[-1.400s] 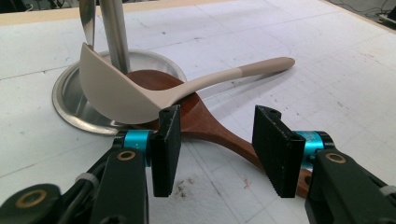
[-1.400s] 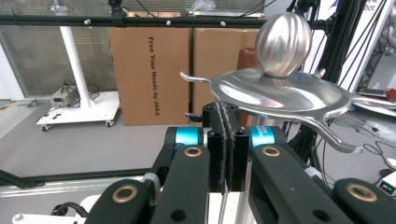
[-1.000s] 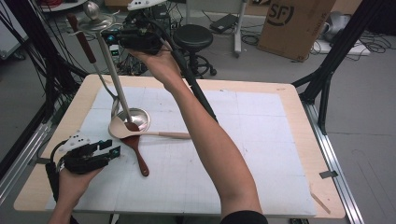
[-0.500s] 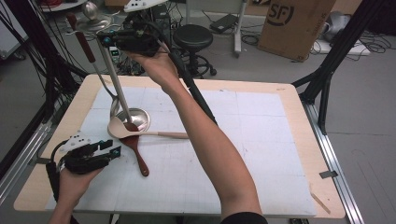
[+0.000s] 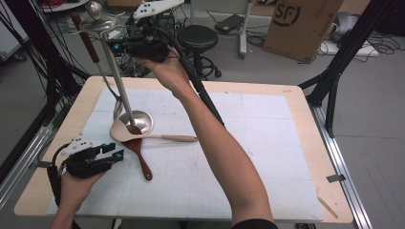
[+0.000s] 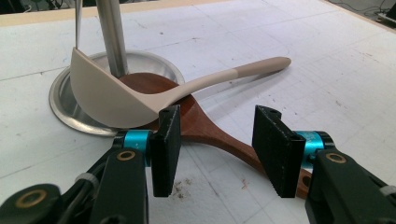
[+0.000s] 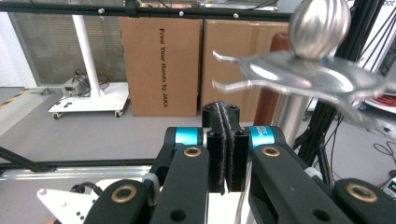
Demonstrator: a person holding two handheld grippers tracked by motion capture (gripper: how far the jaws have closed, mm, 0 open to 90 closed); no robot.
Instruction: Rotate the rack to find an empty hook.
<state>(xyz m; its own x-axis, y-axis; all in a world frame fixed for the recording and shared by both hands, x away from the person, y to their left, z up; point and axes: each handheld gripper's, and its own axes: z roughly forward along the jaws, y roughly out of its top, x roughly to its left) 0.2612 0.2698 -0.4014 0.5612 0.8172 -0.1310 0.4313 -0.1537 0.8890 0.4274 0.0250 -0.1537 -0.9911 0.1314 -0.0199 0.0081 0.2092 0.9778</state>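
The table carries a metal stand whose round base sits left of centre. A beige ladle leans on that base, its bowl over the head of a brown wooden spoon lying flat. The right gripper is raised beside the stand's hooked top, jaws pressed together on nothing. The left gripper rests low near the spoon's handle, jaws apart and empty
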